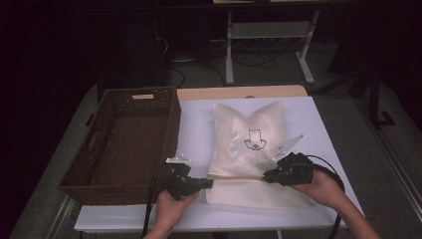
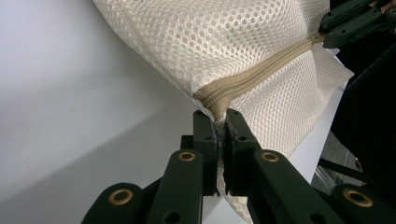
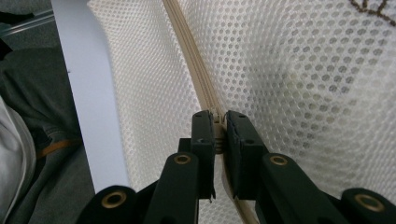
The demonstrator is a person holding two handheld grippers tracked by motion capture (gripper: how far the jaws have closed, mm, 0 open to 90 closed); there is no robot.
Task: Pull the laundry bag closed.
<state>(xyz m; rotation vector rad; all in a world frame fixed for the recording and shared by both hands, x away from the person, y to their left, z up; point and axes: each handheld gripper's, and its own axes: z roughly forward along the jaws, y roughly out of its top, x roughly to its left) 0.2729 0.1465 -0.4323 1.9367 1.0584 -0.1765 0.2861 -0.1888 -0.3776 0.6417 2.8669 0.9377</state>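
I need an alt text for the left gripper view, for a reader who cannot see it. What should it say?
The left gripper has its two black jaws shut on the end of a tan zipper of a cream mesh laundry bag lying on a white table. At the upper right, the right gripper meets the same zipper farther along.

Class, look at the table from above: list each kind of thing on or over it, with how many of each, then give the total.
Mesh bag with a zip: 1
Wicker basket: 1
Hand-held grippers: 2, the left gripper and the right gripper, each shut on the bag's zip line
Total: 4
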